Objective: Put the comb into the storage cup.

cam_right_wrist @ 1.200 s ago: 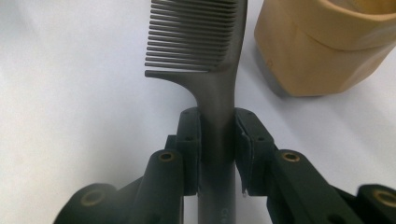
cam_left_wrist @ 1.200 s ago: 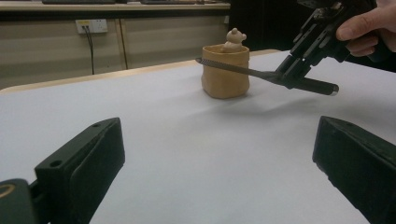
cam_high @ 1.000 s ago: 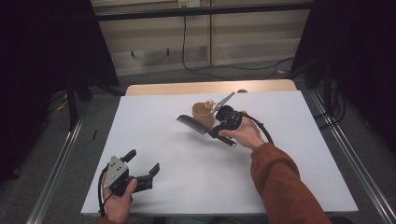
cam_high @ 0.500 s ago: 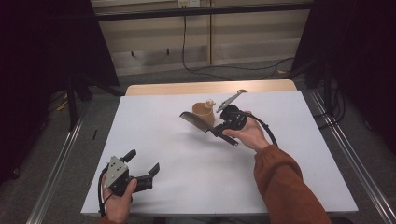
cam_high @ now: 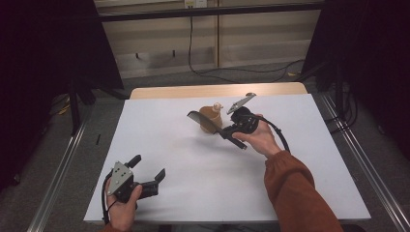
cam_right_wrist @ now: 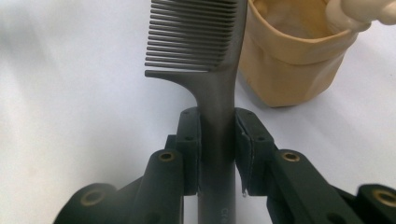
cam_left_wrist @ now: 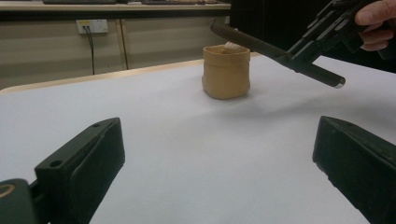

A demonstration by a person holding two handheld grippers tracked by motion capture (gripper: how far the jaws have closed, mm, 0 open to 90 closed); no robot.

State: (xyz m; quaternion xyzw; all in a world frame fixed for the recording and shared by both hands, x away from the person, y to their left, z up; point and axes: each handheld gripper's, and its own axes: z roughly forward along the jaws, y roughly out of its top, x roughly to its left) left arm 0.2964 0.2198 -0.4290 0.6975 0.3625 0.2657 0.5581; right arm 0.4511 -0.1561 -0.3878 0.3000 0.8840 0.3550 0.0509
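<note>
White table (cam_high: 193, 193) spans scene, wooden edge at far side. Tan fabric pouch (cam_high: 211, 117) upright far centre, pale item poking out top. Left gripper (cam_high: 145, 174) near left, resting low, jaws wide apart, nothing between. Right gripper (cam_high: 227, 131) far centre-right, clamped on handle of dark comb (cam_right_wrist: 205, 56); comb's toothed end raised just beside pouch.
</note>
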